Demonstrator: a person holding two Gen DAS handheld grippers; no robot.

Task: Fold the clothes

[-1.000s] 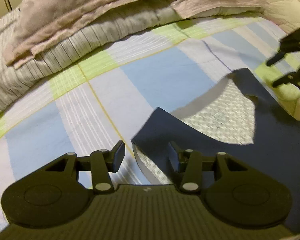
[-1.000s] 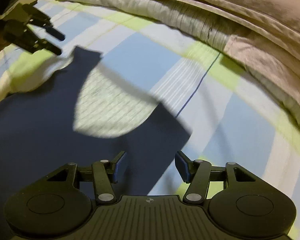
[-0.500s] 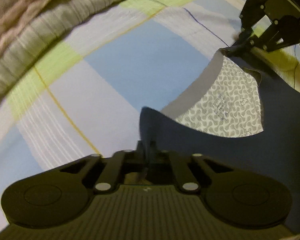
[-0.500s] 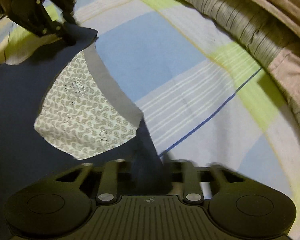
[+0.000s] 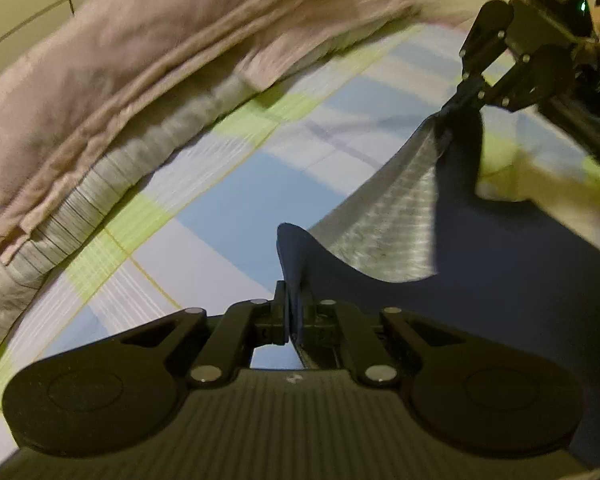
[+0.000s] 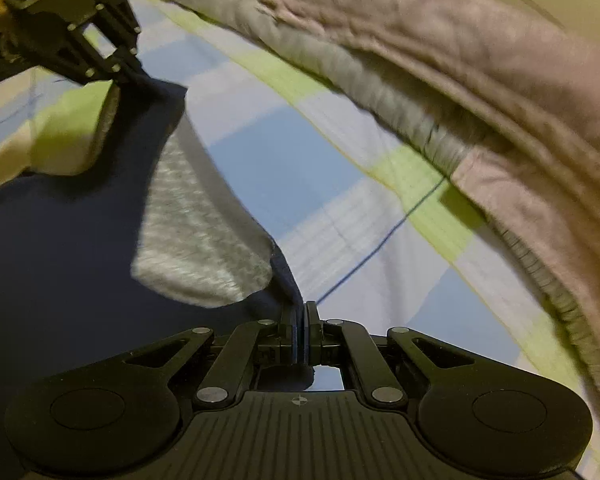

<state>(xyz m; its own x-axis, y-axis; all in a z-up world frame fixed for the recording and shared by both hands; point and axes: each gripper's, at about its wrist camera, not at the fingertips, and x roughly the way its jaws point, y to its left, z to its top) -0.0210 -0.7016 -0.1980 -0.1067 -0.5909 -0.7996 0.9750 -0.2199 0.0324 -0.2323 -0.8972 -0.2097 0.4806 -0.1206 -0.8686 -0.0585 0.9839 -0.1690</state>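
A dark navy garment (image 5: pixel 512 264) with a grey patterned inner lining (image 5: pixel 392 224) lies on the checked bed sheet. My left gripper (image 5: pixel 290 312) is shut on one top corner of the garment. My right gripper (image 6: pixel 303 320) is shut on the other top corner; it also shows in the left wrist view (image 5: pixel 466 92) at upper right, pinching the cloth. The garment (image 6: pixel 60 264) and its lining (image 6: pixel 196 232) show in the right wrist view, with the left gripper (image 6: pixel 130 78) at upper left. The top edge hangs stretched between both grippers, lifted off the sheet.
A blue, white and green checked sheet (image 5: pixel 228 184) covers the bed. A folded pink and grey striped quilt (image 5: pixel 140 80) lies along the far side; it also shows in the right wrist view (image 6: pixel 440 80). A beige wall stands behind.
Both grippers closed on the garment's top corners a second ago and have since lifted them off the sheet; the view has tilted up toward the quilt.
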